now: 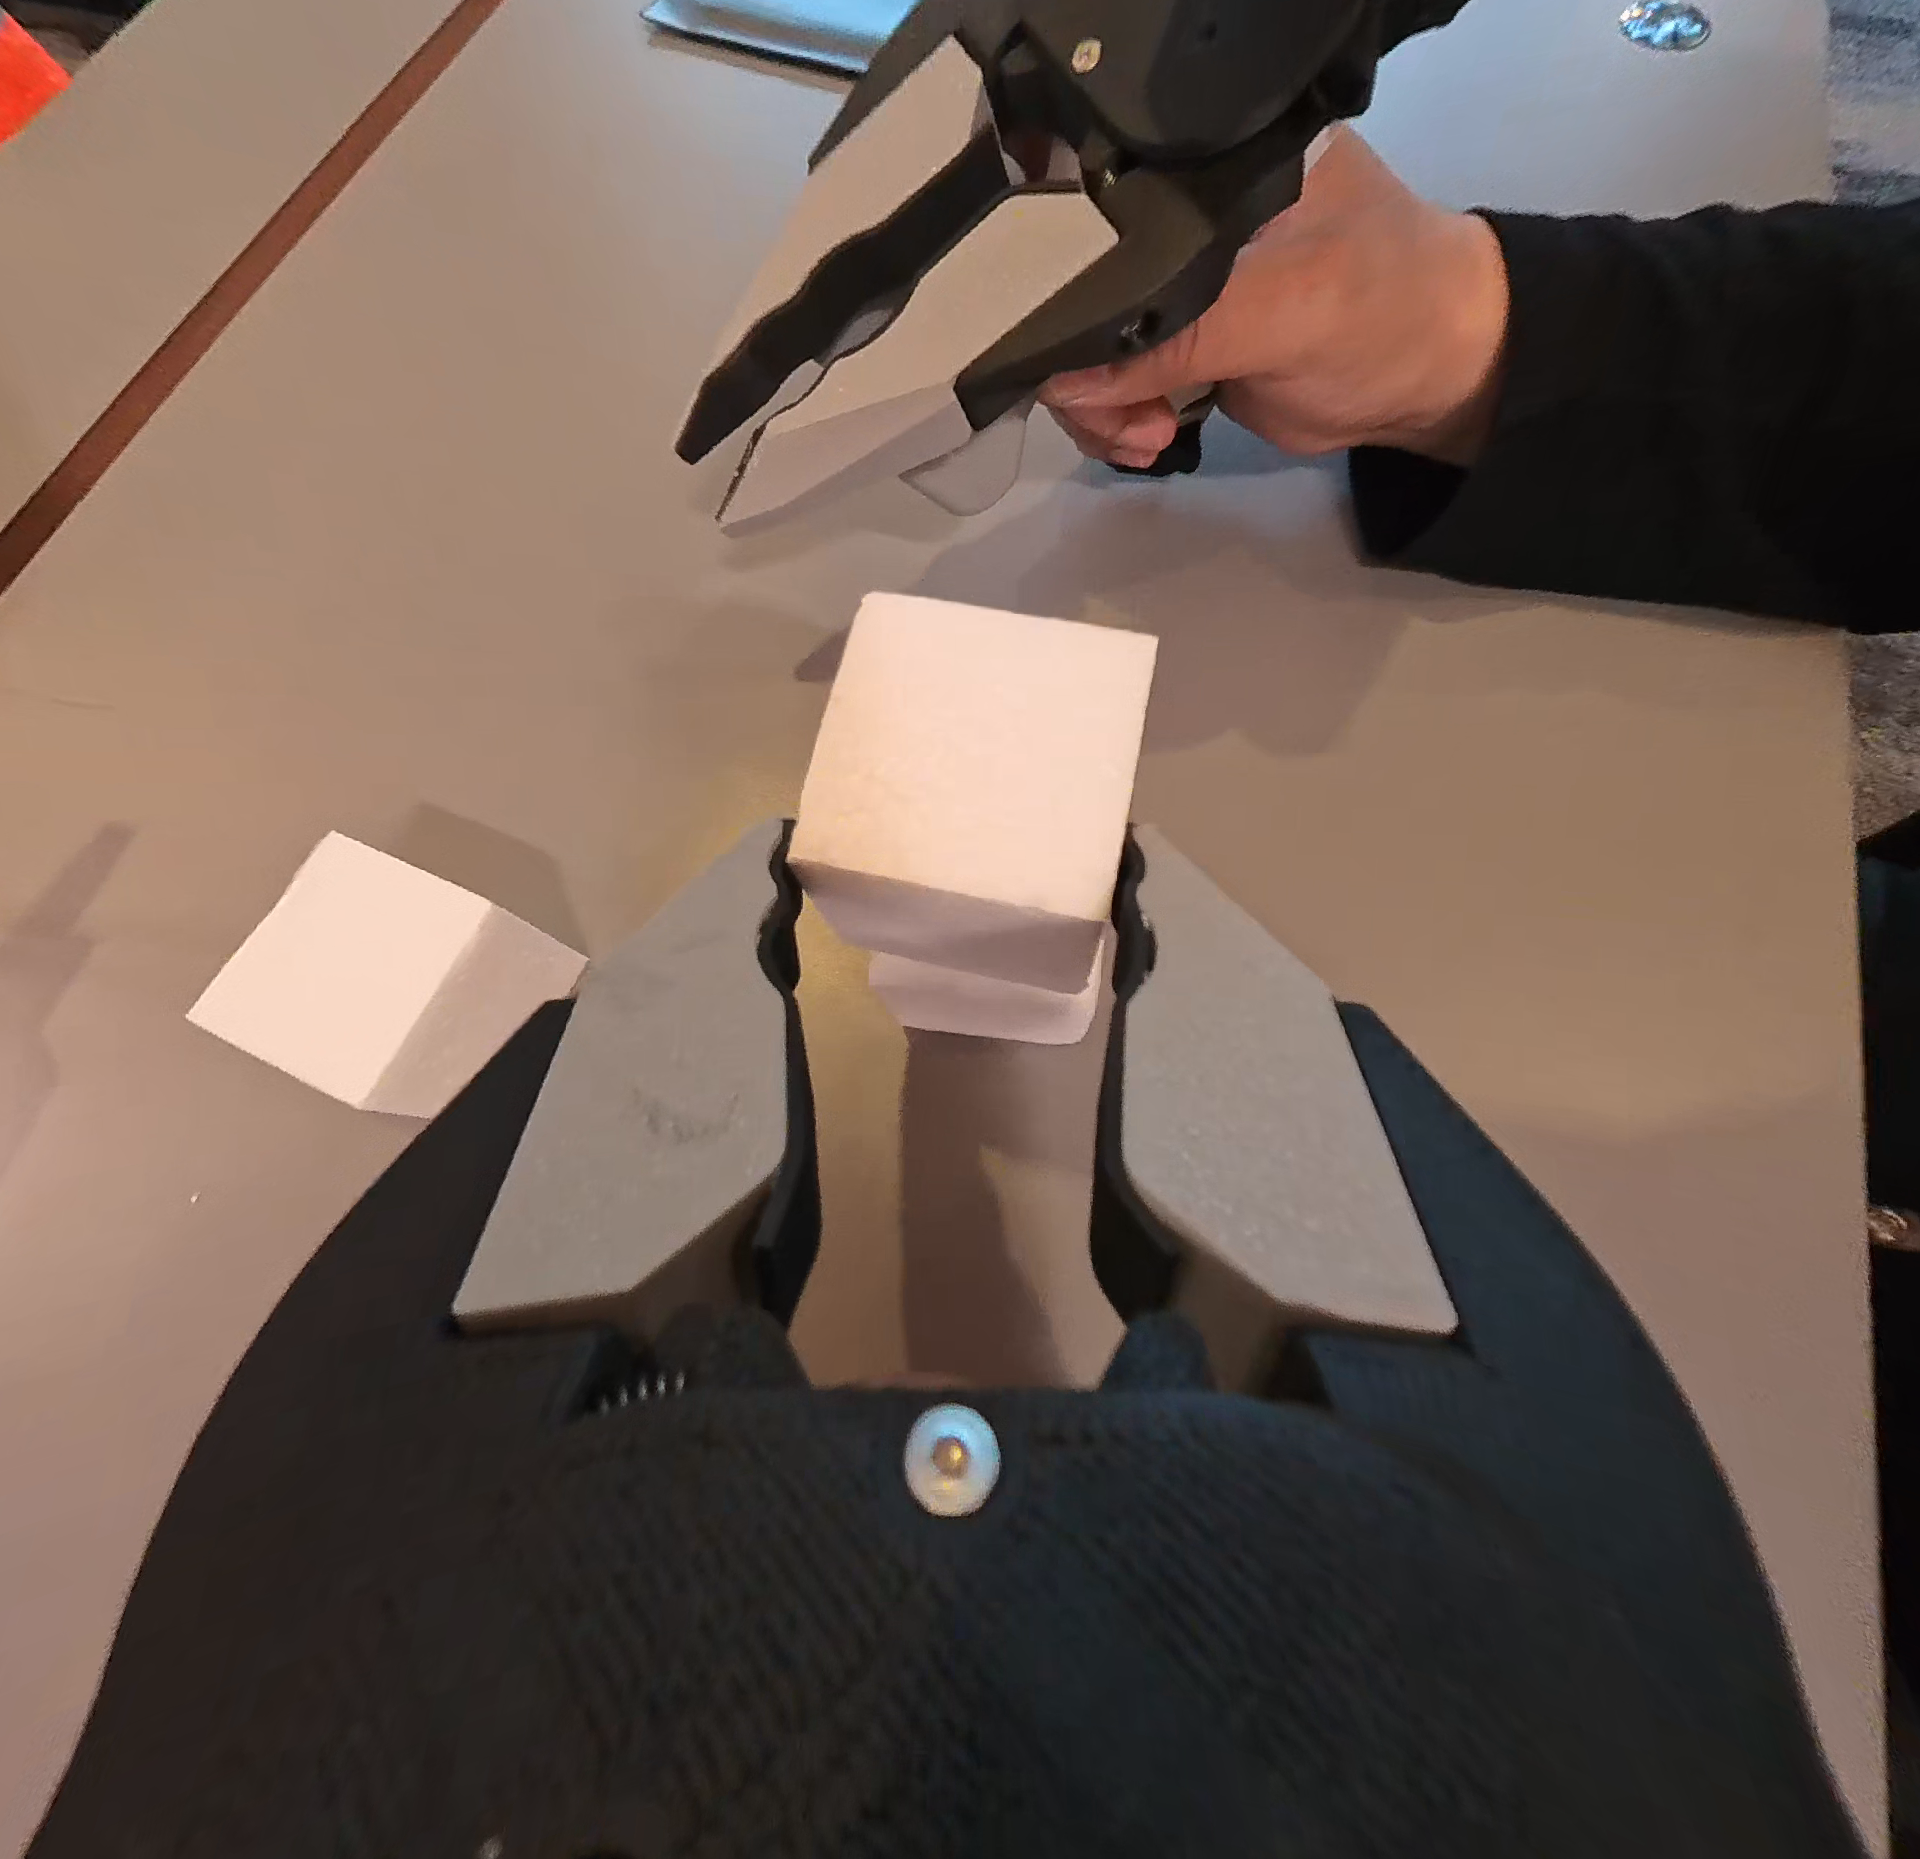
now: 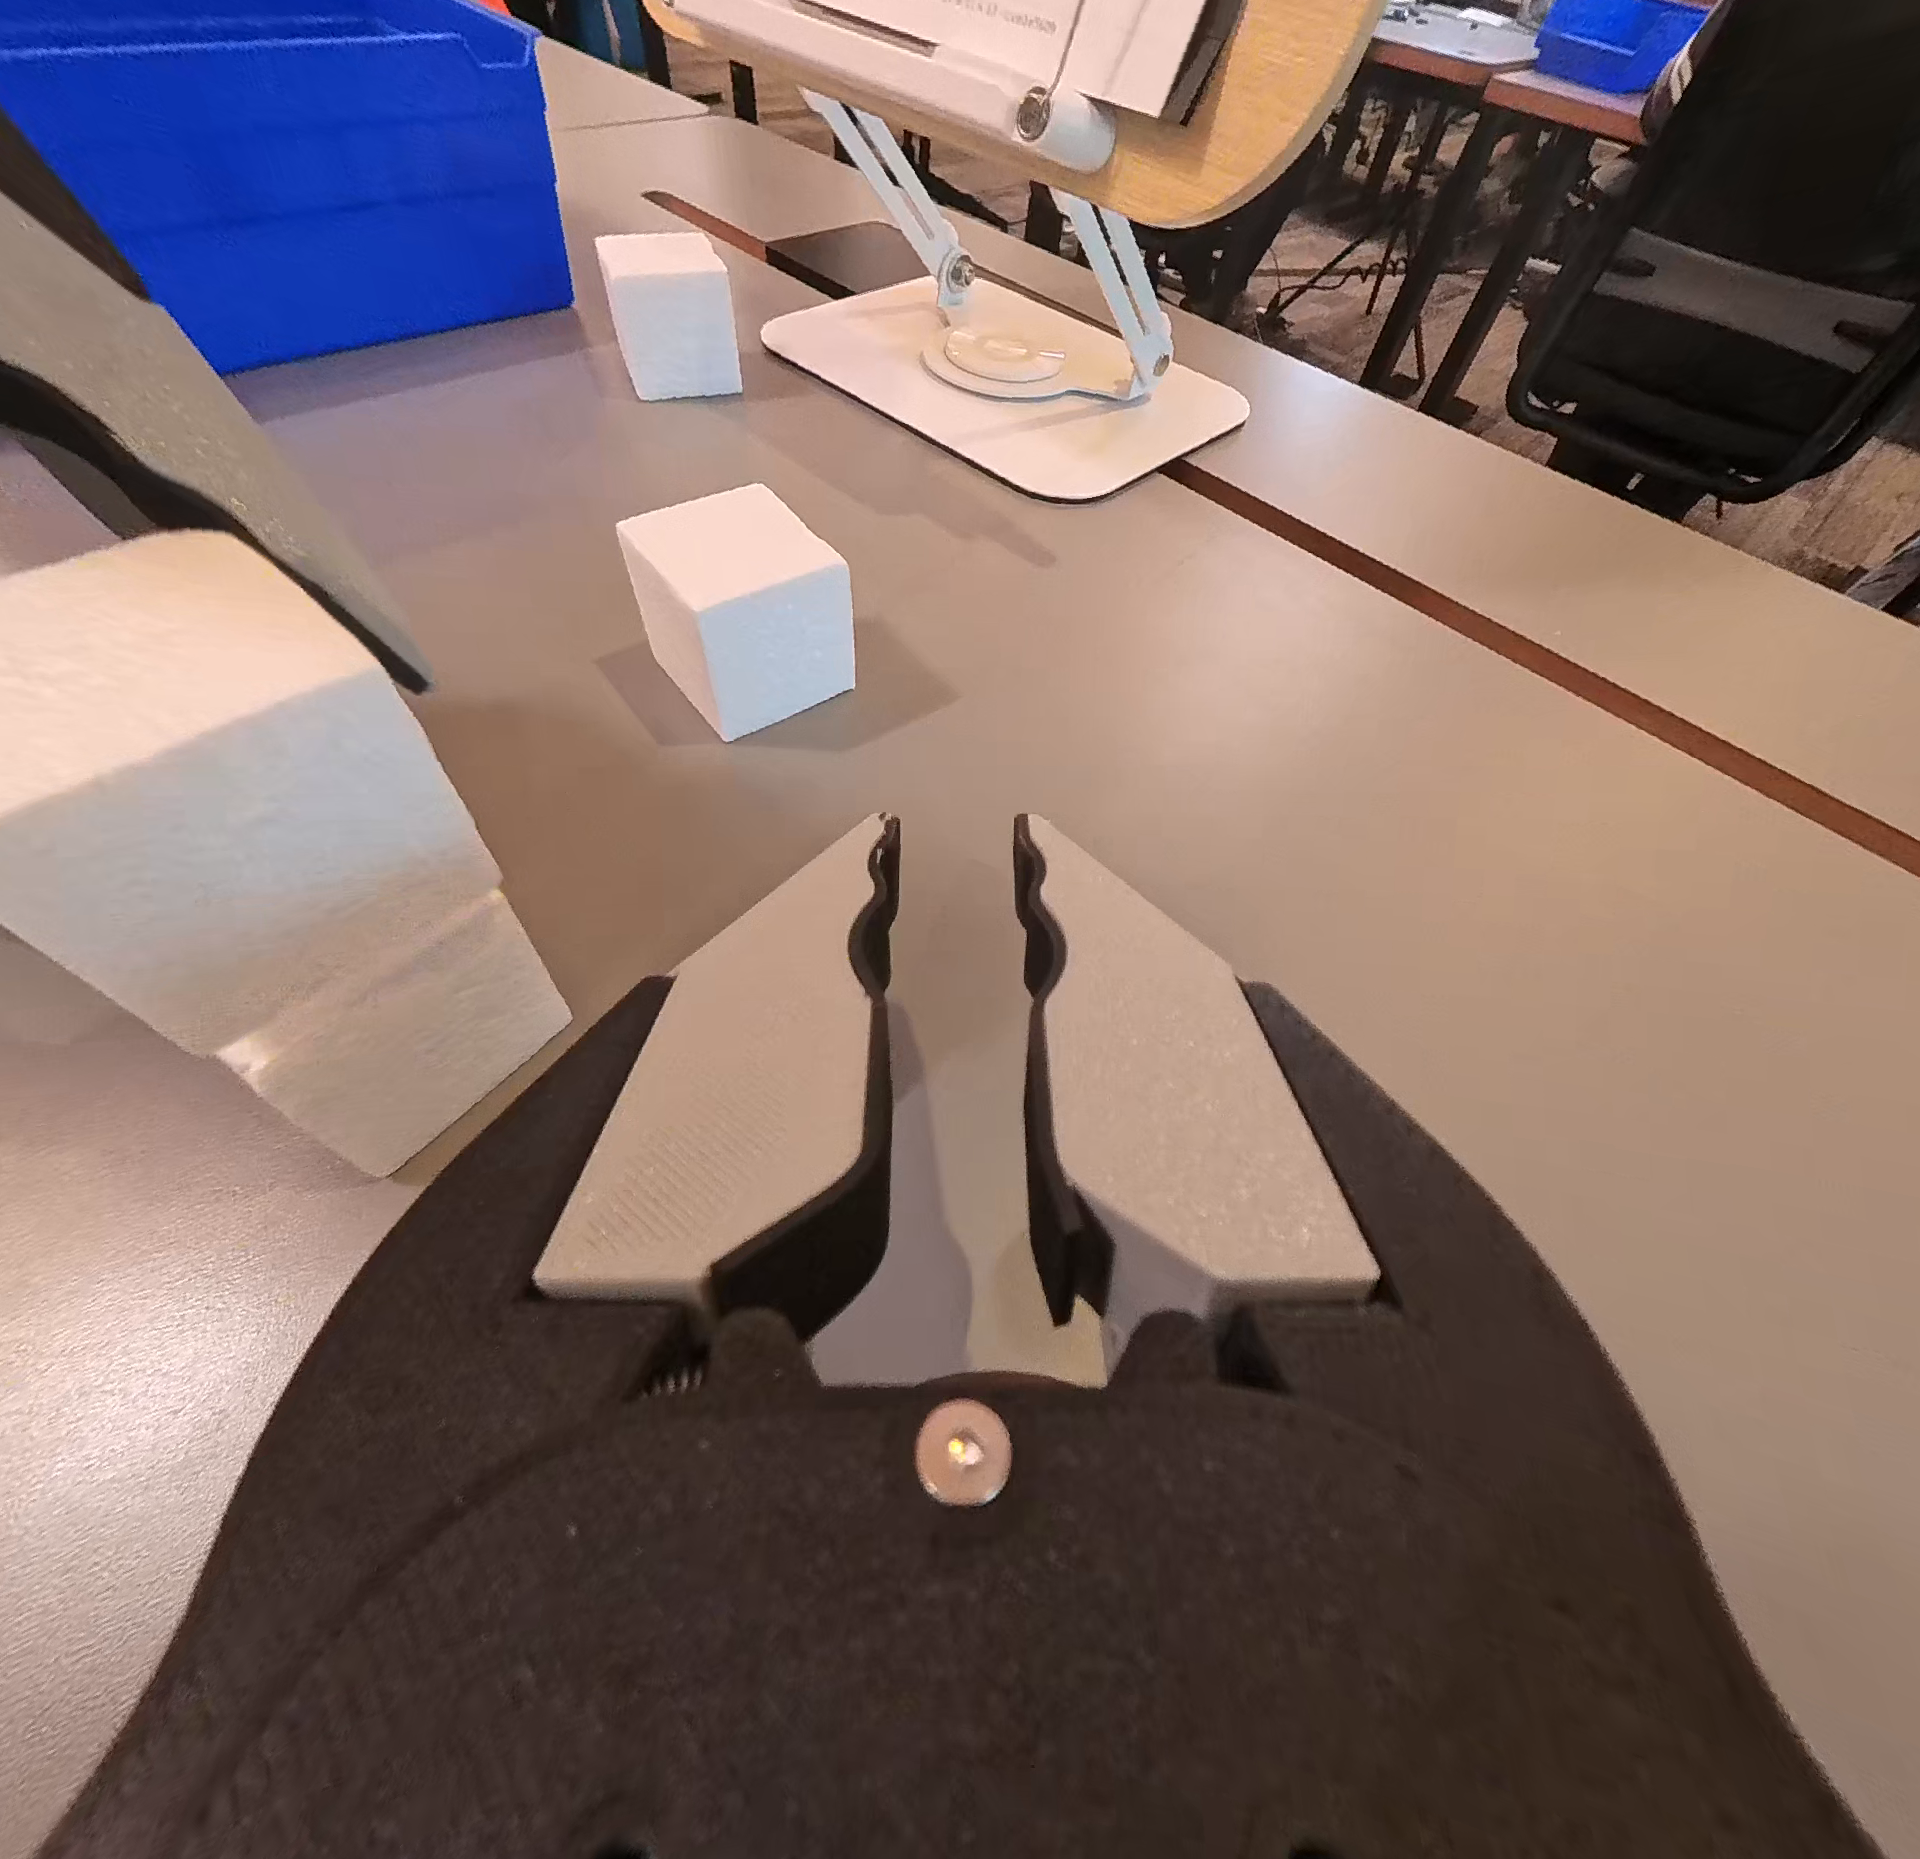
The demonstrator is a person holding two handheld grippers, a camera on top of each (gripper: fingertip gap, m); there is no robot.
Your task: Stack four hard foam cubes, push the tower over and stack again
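My left gripper (image 1: 956, 874) is shut on a white foam cube (image 1: 977, 760), with one finger on each side. That cube sits slightly askew on a second white cube (image 1: 987, 999) on the grey table. The same two-cube stack (image 2: 208, 822) shows at the left of the right wrist view, with a left finger (image 2: 208, 438) over it. A third cube (image 1: 374, 968) lies loose to the left and also shows in the right wrist view (image 2: 743, 609). Another cube (image 2: 675, 313) stands farther back. My right gripper (image 2: 956, 822) is empty, its jaws a narrow gap apart, hovering beyond the stack (image 1: 727, 479).
A blue bin (image 2: 281, 147) stands at the back left. A white tablet stand (image 2: 1008, 375) with a wooden board sits behind the cubes. A brown seam (image 2: 1558, 666) runs across the table. A hand and black sleeve (image 1: 1558, 375) hold the right gripper. Chairs stand past the table edge.
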